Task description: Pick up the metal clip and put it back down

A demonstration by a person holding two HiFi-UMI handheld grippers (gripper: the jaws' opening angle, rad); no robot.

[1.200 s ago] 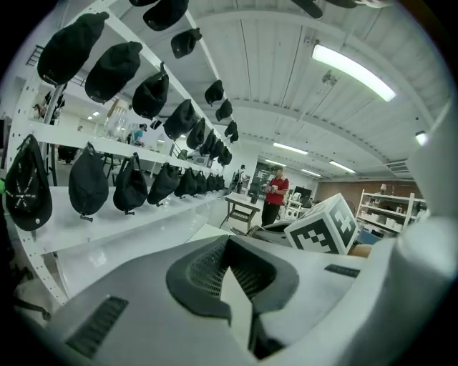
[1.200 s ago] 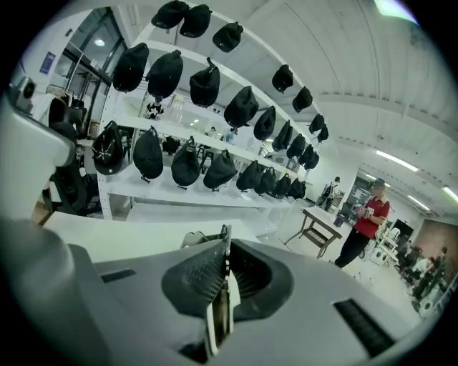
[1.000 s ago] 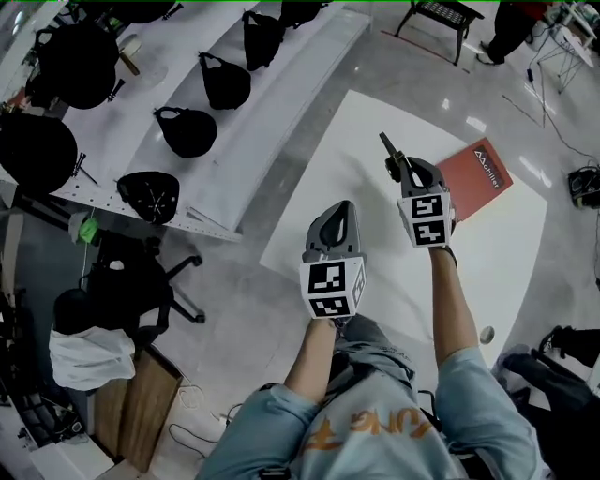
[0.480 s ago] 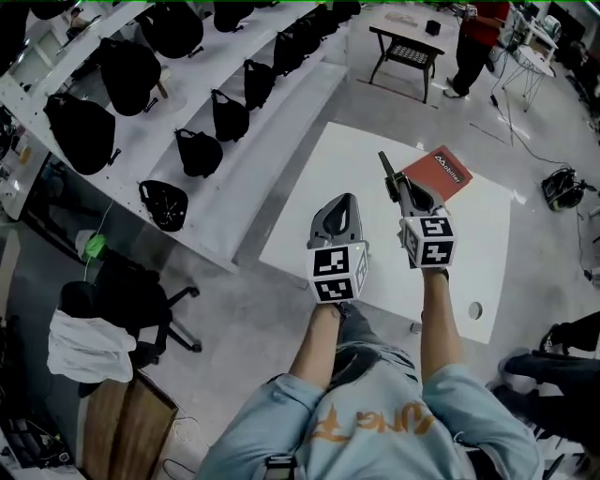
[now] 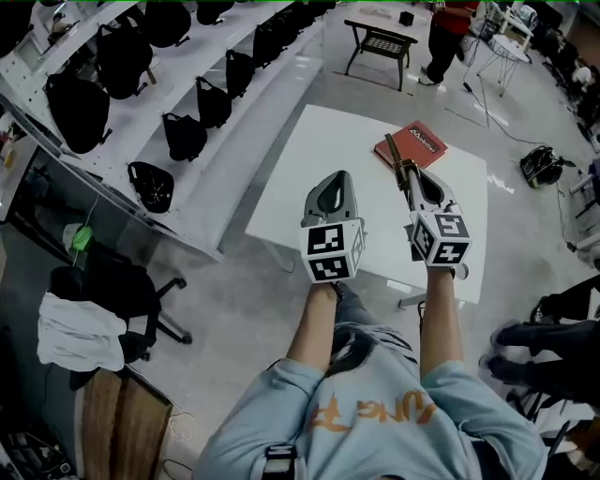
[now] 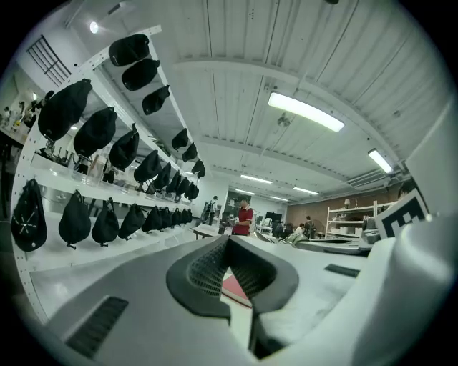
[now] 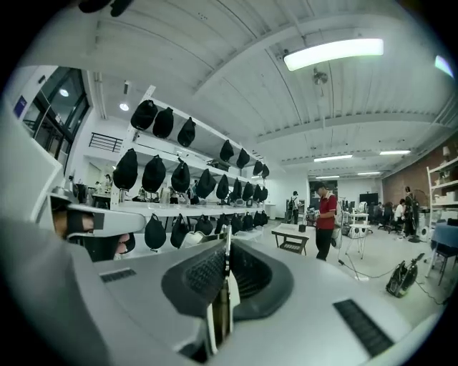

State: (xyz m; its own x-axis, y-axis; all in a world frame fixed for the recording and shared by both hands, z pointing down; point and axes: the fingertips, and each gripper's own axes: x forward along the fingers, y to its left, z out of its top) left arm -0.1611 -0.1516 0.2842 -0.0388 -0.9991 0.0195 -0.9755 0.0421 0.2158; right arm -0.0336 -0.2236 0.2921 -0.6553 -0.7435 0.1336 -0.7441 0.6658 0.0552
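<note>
Since a second ago the bench (image 5: 309, 178) sits smaller and higher in the head view, and the red book (image 5: 411, 143) has gone from the right gripper's (image 5: 414, 182) side to just past its tip. The grip hasn't changed.

The metal clip (image 5: 398, 157) is pinched in the right gripper with the jaws tight on it. It's a thin strip poking forward beyond the tips, up in the air well clear of the bench. The left gripper (image 5: 335, 178) is raised beside it with its jaws together and nothing between them.

Pick-up looks done, so the put-down is probably what's left:
- Lower the right gripper onto bare white bench on the near side of the book, not onto the cover.
- The clip juts out long, so tip it flat first or the point will likely land first and pivot.
- Let go only once it touches — dropped from height it will probably bounce or skid on this smooth top.
- Keep the left gripper parked off to its side.

Surface: plain white top with only the book on it, over a glossy grey floor.

Room: white shelves (image 5: 141, 122) at the left carry rows of black caps (image 5: 79, 103). There's a small black table (image 5: 380, 42) and a person in a red top (image 5: 450, 19) further back, and a chair draped in white cloth (image 5: 80, 333) at the lower left.
</note>
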